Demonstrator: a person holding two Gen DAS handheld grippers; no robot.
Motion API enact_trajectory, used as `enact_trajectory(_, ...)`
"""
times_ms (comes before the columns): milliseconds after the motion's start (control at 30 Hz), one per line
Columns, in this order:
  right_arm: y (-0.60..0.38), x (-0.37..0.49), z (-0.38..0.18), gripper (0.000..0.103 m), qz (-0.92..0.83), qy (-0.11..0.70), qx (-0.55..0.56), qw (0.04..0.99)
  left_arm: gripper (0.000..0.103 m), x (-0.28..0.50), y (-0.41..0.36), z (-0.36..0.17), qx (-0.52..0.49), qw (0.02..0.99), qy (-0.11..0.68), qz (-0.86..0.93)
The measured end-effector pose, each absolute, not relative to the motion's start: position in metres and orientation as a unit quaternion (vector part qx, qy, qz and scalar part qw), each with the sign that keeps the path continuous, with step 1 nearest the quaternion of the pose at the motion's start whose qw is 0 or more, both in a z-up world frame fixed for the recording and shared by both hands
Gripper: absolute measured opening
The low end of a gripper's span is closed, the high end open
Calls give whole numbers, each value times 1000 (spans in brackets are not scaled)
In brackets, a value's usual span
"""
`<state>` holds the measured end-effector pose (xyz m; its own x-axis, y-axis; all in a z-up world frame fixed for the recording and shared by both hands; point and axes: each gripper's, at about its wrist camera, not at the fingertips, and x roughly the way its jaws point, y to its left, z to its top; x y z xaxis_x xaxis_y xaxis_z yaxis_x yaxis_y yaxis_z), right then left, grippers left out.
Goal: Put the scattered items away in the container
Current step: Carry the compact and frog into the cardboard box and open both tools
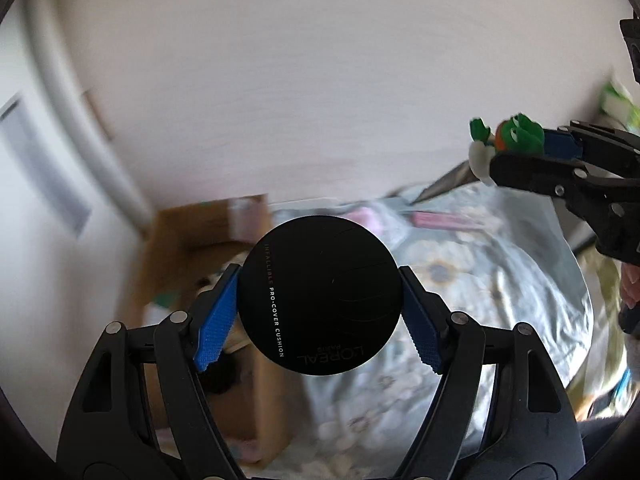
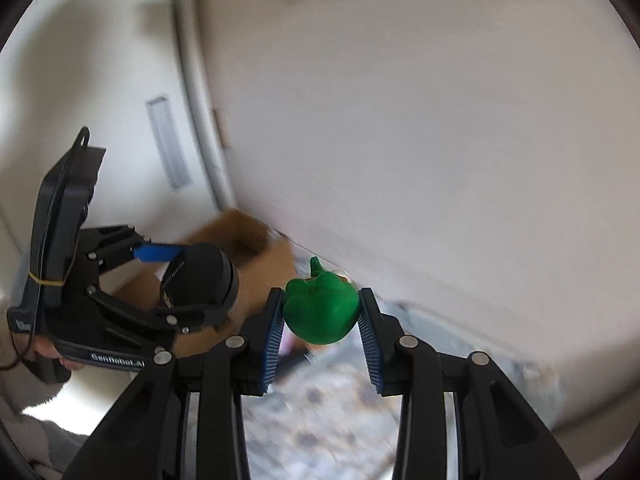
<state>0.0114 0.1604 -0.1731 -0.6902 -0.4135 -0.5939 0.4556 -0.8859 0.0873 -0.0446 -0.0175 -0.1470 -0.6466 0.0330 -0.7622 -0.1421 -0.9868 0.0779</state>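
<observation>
The left gripper [image 1: 320,300] is clamping a black compact [image 1: 320,294] across its round edge, both blue pads [image 1: 216,320] pressing on opposite sides of the rim, so the jaws are standing about a compact's width apart. It is hanging in the air with the open cardboard box [image 1: 192,240] below and to its left, the box's near flap edge showing just under the compact; nothing is lying between gripper and box opening. Ahead of it a pale wall [image 1: 320,80] is filling the view. To its right, well apart, the right gripper [image 2: 322,316] is pinching a green toy [image 2: 320,308] between its pads, jaws closed down to the toy's width. Beneath the right gripper a flowered cloth [image 2: 320,412] is spreading out, blurred, and the box [image 2: 248,240] is sitting ahead and to its left, against the wall's foot. In the right view the left gripper [image 2: 188,276] is hovering over the box's near edge.
</observation>
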Motion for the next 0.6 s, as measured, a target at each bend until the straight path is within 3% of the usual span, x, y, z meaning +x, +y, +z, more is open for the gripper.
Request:
enact_trajectory(300,45,-53,-166,33,-874,48,312,368,74,-32,-124,-178,-474,-67,-5,878)
enact_trajectory(600,-61,-115,-226,33,-822,77,389,408,74,-39,-162,-223,-507,-88,-45,856)
